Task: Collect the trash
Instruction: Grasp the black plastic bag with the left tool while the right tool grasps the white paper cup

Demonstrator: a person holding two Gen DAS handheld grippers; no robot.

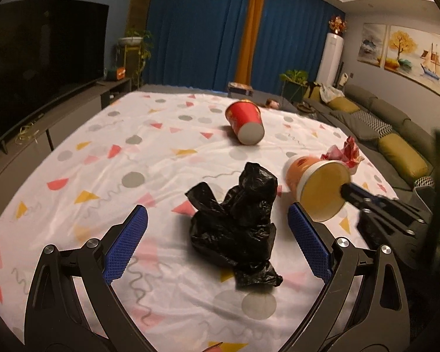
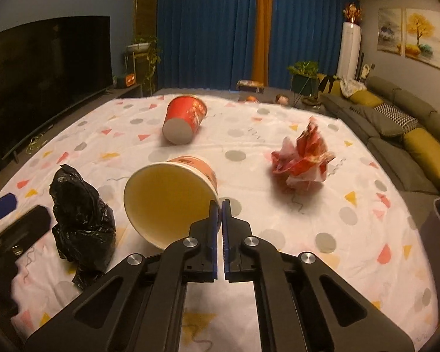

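Two near, downward-tilted wrist views over one shared tablecloth (image 1: 102, 158).

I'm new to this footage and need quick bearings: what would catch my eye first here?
Front and centre, the right gripper is pinched shut on the rim of a tipped orange cup whose pale inside faces the camera. Left of the cup sits a crumpled black plastic bag, framed by the open left gripper. Farther back on the patterned tablecloth lie a red cup on its side and a crumpled red wrapper.
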